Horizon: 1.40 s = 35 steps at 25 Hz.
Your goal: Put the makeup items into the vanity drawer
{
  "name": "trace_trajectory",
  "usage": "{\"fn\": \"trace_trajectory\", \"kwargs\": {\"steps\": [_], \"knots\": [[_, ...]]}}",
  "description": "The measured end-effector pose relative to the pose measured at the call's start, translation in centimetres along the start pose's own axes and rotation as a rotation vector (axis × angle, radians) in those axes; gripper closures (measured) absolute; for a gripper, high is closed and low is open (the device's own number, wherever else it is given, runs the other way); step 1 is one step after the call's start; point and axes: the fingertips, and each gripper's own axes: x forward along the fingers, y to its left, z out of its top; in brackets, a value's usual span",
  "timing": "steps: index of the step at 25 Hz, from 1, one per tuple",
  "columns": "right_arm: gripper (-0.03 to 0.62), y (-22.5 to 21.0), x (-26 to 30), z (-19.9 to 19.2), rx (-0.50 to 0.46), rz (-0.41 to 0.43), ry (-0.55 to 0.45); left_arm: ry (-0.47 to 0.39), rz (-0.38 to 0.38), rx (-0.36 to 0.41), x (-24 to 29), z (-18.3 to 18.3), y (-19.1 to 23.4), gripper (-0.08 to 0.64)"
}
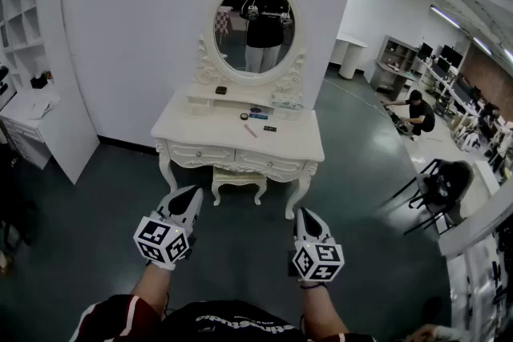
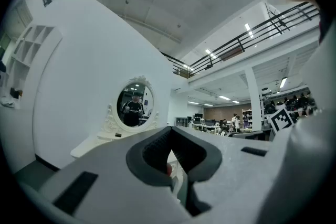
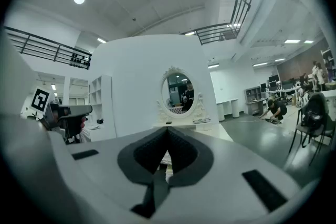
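Note:
A white vanity [image 1: 296, 142] with an oval mirror [image 1: 255, 26] stands against the wall, well ahead of me. Several small makeup items lie on its top, among them a pink stick [image 1: 251, 130] and a dark flat piece [image 1: 270, 128]. Both front drawers [image 1: 197, 154] are closed. My left gripper [image 1: 191, 195] and right gripper [image 1: 305, 215] hang low over the floor, short of the vanity, both shut and empty. The left gripper view shows shut jaws [image 2: 170, 131] aimed toward the mirror [image 2: 134, 106]. The right gripper view shows its shut jaws [image 3: 167, 130] below the mirror [image 3: 180, 94].
A small white stool [image 1: 239, 179] sits under the vanity. A white shelf unit [image 1: 40, 92] stands at the left wall. Black chairs [image 1: 441, 187] and a crouching person [image 1: 417, 112] are off to the right. Dark floor lies between me and the vanity.

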Motion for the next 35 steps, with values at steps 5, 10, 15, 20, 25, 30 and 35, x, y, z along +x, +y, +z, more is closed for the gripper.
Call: {"fn": "trace_trajectory", "kwargs": {"steps": [5,10,15,20,25,30,35], "knots": [[0.591,-0.4,-0.5,0.1,0.001,-0.003,0.002,-0.002,-0.01,0.0,0.4,0.3,-0.6,0.557],[0.591,-0.5,-0.5,0.1,0.006,0.006,0.0,-0.001,-0.012,0.001,0.7,0.3,-0.8,0.557],[0.591,-0.5,-0.5,0.4,0.0,0.021,-0.008,-0.008,0.002,0.013,0.6,0.5,-0.9,0.557],[0.591,-0.1,-0.7,0.6,0.022,0.049,-0.026,-0.005,0.022,0.007,0.0,0.5,-1.0,0.557],[0.591,0.7,-0.4,0.7,0.025,0.092,-0.032,0.007,0.048,0.018,-0.9,0.5,-0.4,0.557],[0.591,0.8,1.0,0.6,0.003,0.123,-0.021,0.017,0.068,0.025,-0.5,0.4,1.1,0.557],[0.591,0.1,3.2,0.6,0.012,0.096,-0.011,0.017,0.062,0.014,1.9,-0.3,3.5,0.557]]}}
